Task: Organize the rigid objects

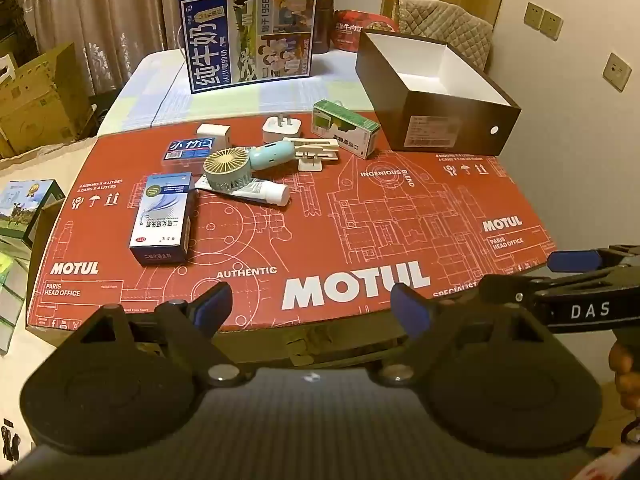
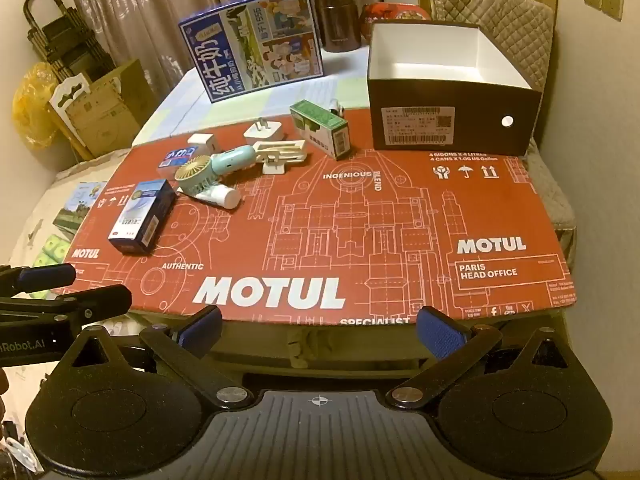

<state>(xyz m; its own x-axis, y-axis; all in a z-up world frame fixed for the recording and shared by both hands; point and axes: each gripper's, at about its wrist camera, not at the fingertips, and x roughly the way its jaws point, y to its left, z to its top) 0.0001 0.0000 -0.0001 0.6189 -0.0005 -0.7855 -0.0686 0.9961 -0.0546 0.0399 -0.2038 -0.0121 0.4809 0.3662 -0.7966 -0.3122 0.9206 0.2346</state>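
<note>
On the red Motul cardboard sheet (image 1: 360,220) (image 2: 360,216) lie a blue-and-white medicine box (image 1: 164,220) (image 2: 140,216), a small blue box (image 1: 188,152), a mint hand fan (image 1: 236,166) (image 2: 208,168) across a white tube (image 1: 256,194) (image 2: 222,196), two white chargers (image 1: 278,128) (image 1: 214,134), a cream clip stand (image 1: 316,152) (image 2: 280,156) and a green box (image 1: 346,128) (image 2: 320,128). An empty black box with a white inside (image 1: 436,96) (image 2: 448,92) stands at the back right. My left gripper (image 1: 312,308) and right gripper (image 2: 320,328) hover open at the sheet's near edge, holding nothing.
A large blue milk carton (image 1: 248,36) (image 2: 256,40) stands behind the sheet, with a brown jar (image 2: 336,16) and a red pack (image 2: 392,12) beside it. Cardboard boxes (image 1: 36,96) sit at the left. A quilted chair back (image 2: 504,20) rises behind the black box.
</note>
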